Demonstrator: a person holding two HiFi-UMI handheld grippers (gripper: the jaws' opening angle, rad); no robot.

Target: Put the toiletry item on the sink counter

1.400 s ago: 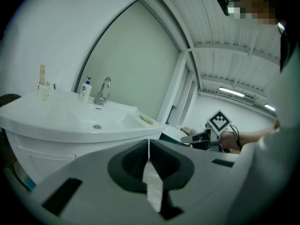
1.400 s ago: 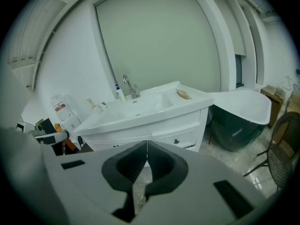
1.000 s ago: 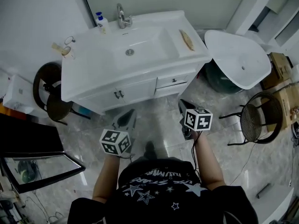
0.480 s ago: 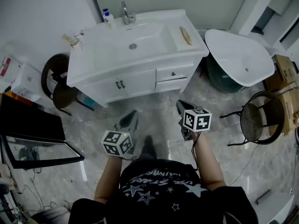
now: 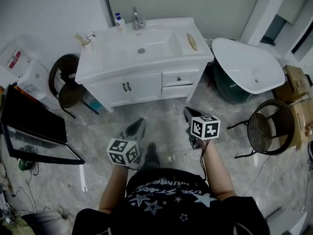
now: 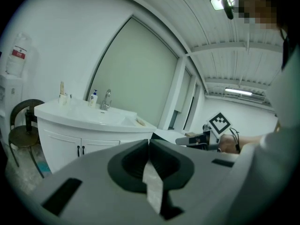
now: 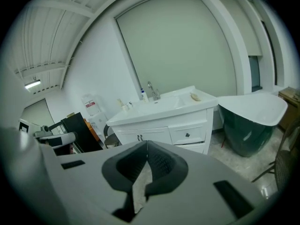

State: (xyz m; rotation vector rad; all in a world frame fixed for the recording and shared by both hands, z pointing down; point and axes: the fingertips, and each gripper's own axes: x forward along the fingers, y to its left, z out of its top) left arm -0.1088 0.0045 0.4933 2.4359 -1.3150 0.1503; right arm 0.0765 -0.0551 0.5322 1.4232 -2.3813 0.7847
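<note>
the left tool [image 5: 136, 127] and right tool [image 5: 190, 114] are both clenched on nothing, well apart from the counter [image 5: 100, 62], where a pump bottle [image 5: 119, 19] stands by the tap [image 5: 138, 18]; probably light, stiff and slick, best pinched across its body.

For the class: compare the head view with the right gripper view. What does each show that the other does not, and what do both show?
Only the head view: the person's star-printed shirt, the marker cube on the right gripper, and the basin drain. Only the right gripper view: the ceiling light and that gripper's jaws seen from behind, together with nothing between them. Both: the white sink counter, its tap, the blue-capped bottle and the white bathtub.
</note>
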